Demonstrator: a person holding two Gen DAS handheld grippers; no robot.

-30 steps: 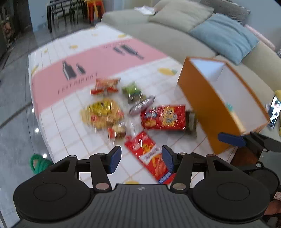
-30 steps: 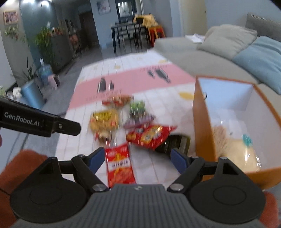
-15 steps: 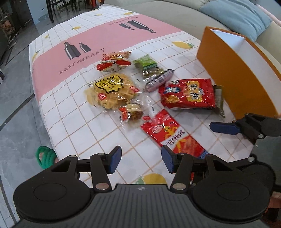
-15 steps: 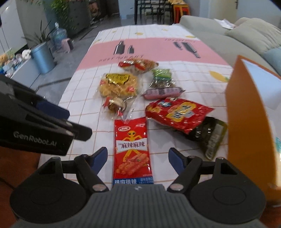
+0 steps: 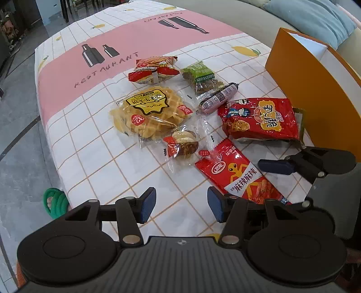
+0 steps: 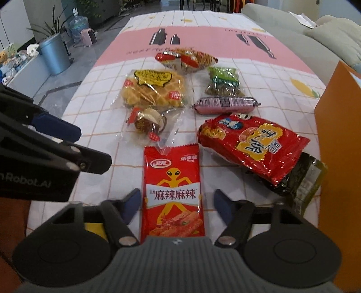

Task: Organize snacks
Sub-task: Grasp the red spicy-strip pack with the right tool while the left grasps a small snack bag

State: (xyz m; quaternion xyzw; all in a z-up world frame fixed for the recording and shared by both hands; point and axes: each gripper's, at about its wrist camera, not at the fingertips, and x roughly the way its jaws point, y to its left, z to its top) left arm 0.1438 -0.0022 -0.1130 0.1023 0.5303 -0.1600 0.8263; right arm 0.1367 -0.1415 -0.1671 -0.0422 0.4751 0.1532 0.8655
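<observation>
Several snack packs lie on the tablecloth: a red spicy-strip packet (image 6: 173,193) (image 5: 239,173), a big red cracker bag (image 6: 252,144) (image 5: 259,117), a waffle pack (image 5: 149,110) (image 6: 153,88), a small cake in clear wrap (image 5: 183,144) (image 6: 146,122), a sausage (image 6: 225,103) (image 5: 218,97), a green pack (image 5: 200,76) (image 6: 223,82) and a red-white pack (image 5: 153,68) (image 6: 187,58). My right gripper (image 6: 177,206) is open, its fingers on either side of the spicy-strip packet's near end. My left gripper (image 5: 181,204) is open and empty over bare cloth to the packet's left.
An orange box (image 5: 311,90) (image 6: 338,139) stands at the right edge of the table. A dark green packet (image 6: 302,184) lies partly under the cracker bag beside the box. A sofa with cushions (image 5: 315,15) is behind. A green ring toy (image 5: 54,202) lies on the floor.
Both grippers have dropped lower and closer to the snacks. The right gripper now straddles the spicy-strip packet. Both stay open.
</observation>
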